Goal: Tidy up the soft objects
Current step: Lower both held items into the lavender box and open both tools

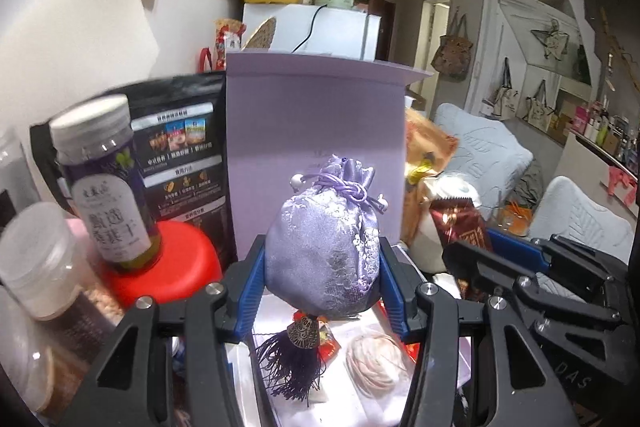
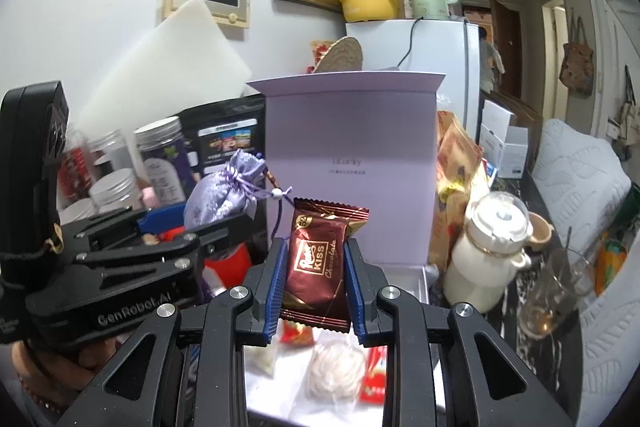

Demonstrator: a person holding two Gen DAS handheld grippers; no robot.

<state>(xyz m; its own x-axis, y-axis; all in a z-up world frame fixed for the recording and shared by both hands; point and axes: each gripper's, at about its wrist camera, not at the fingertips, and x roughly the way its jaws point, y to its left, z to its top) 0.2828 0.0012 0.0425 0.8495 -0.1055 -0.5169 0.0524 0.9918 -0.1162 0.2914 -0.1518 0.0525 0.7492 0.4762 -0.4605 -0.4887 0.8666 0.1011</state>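
Before lilac box lid (image 1: 316, 115), left gripper (image 1: 322, 291) holds pouch (image 1: 324, 251) upright, tassel (image 1: 296, 367) down

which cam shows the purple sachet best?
Left wrist. The purple sachet fills the centre, clamped between the left tongs, with its knot, beads and tassel visible. The right wrist view shows it small and side-on at the left, lower part hidden behind the tongs.

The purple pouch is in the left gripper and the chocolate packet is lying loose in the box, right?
Not quite. The chocolate packet is clamped in the right gripper, as the right wrist view shows. The purple pouch is indeed in the left gripper.
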